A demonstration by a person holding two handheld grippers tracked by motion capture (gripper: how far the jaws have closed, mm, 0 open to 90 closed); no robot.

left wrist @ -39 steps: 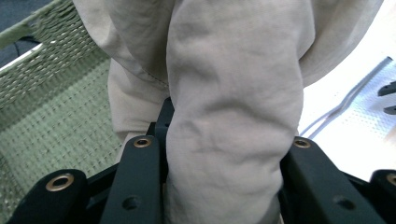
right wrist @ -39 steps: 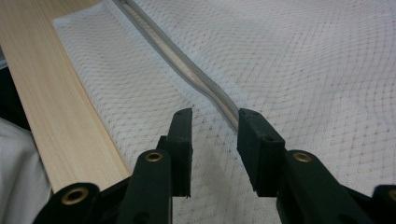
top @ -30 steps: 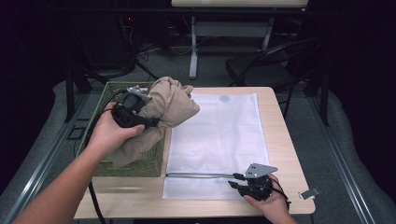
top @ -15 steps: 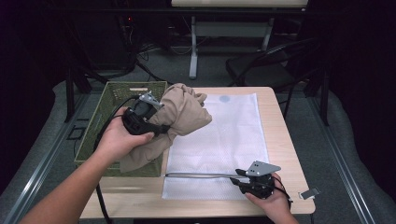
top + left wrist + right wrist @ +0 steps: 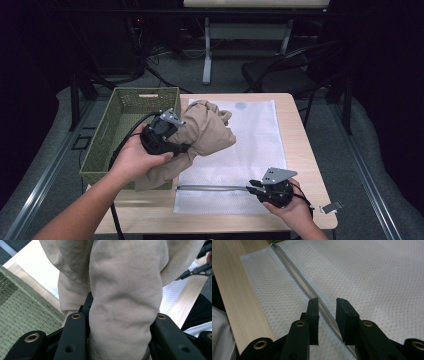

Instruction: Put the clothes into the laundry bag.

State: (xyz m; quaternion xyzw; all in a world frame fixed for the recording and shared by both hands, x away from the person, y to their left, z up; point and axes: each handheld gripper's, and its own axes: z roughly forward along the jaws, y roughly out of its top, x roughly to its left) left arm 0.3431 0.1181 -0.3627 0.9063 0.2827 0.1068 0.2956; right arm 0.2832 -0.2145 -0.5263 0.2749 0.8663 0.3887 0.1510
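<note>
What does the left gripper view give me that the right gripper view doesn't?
Left gripper view: the beige garment clamped in the left tool, beside the green basket. Right gripper view: the grey zipper running between the right tool pads, a gap visible either side. Both show the white mesh bag on the wooden table.
</note>
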